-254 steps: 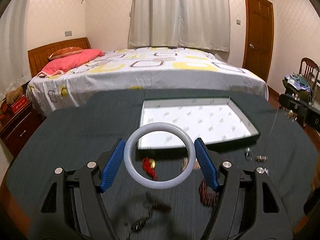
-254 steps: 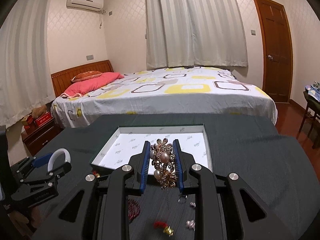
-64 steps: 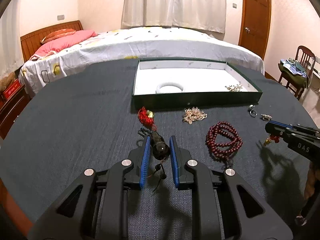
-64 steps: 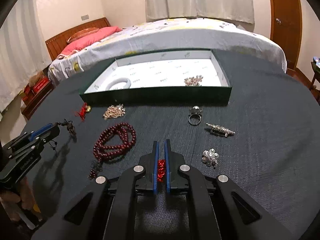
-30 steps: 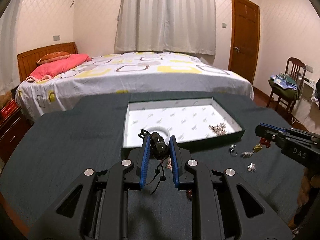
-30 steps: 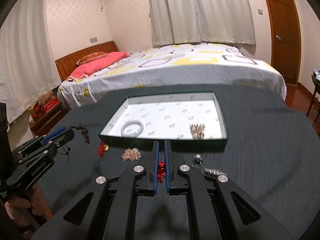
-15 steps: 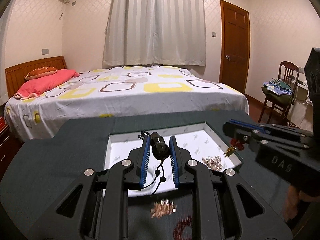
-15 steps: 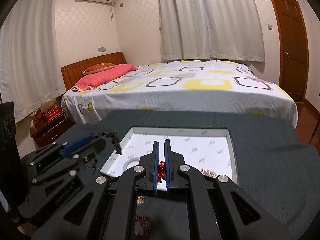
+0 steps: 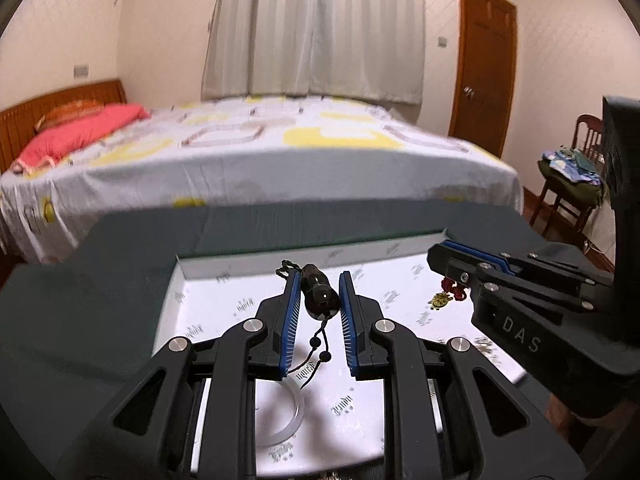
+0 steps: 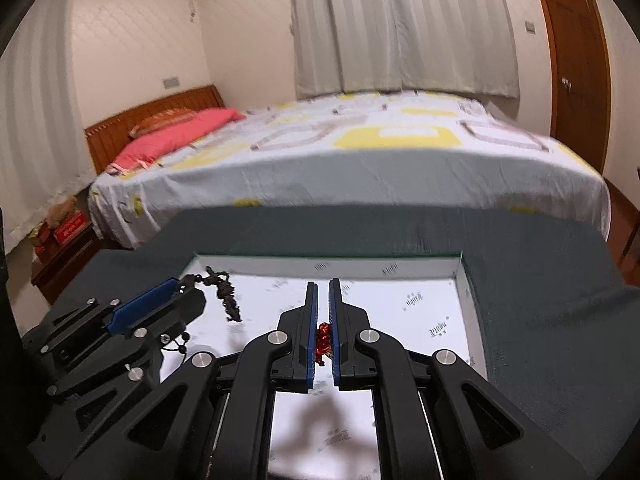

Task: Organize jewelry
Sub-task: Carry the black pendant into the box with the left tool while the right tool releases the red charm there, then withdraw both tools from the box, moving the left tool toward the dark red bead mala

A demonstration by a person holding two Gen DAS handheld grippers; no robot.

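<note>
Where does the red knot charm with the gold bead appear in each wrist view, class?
Left wrist view: right of centre, the red knot charm hangs from the right gripper above the tray.
Right wrist view: centre, the charm is pinched between the jaws.
Shared landmark: the white-lined tray.

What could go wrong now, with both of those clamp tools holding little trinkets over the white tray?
The dark barrel-shaped pendant has a thin beaded cord dangling between the blue pads of the left gripper; on release it might snag there. The pale white bangle lies in the white-lined tray just below, so the cord could tangle on it. The right gripper pinches the small red knotted charm close beside the left, so the tools might bump.
</note>
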